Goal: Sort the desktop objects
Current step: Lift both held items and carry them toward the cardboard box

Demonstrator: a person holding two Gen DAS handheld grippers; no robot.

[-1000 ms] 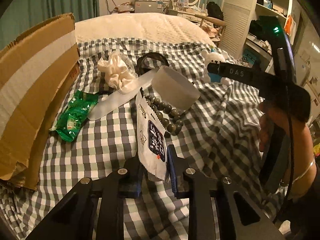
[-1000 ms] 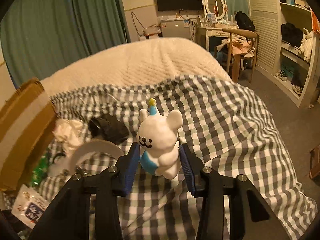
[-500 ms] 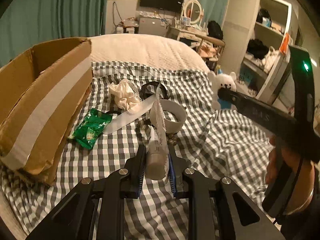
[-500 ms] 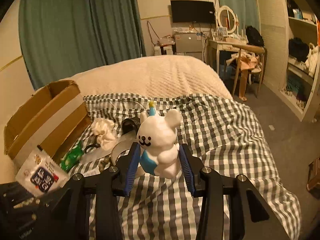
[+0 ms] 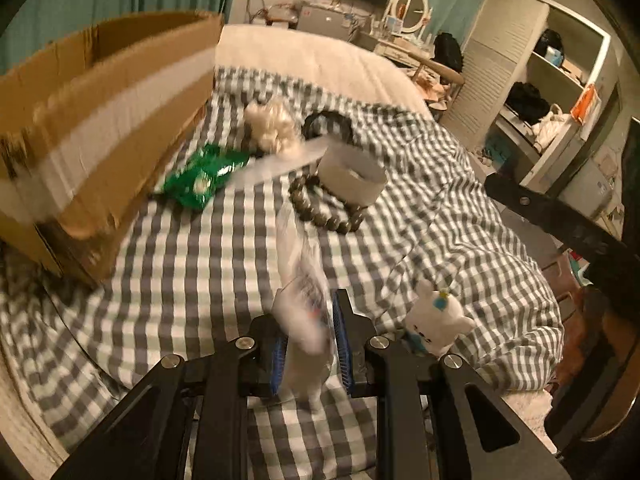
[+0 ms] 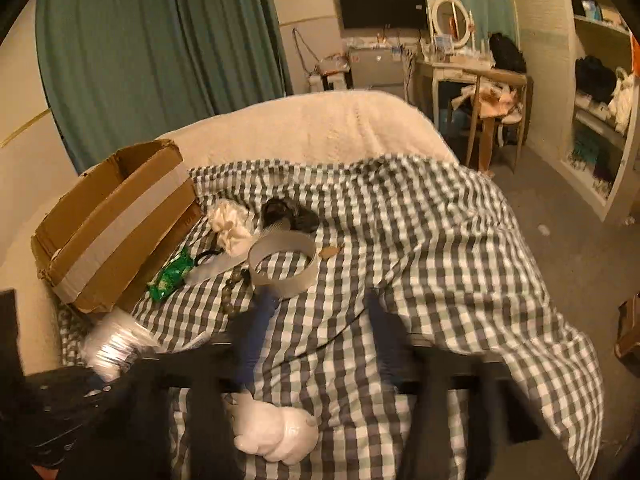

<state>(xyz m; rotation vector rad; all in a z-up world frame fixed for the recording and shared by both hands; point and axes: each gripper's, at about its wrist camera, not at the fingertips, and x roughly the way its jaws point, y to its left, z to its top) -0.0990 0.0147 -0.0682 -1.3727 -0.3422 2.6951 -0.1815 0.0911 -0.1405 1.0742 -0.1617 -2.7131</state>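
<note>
Clearly the left gripper (image 5: 308, 356) has its jaws closed on a white packet (image 5: 305, 312), which stands blurred between the blue pads at lower centre of the left wrist view. The cardboard box (image 5: 100, 120) sits at upper left of that frame, well apart from the packet. The thin packet looks floppy and is pinched low, so a fast swing toward the box could let it slip or fold over the rim.

The right gripper (image 6: 316, 332) shows its jaws spread wide and empty, motion-blurred. The white bear toy (image 6: 276, 432) lies on its side on the checked blanket (image 6: 420, 240), at bottom centre of the right wrist view. Lying near the bed's edge, it could get nudged off by either tool.
</note>
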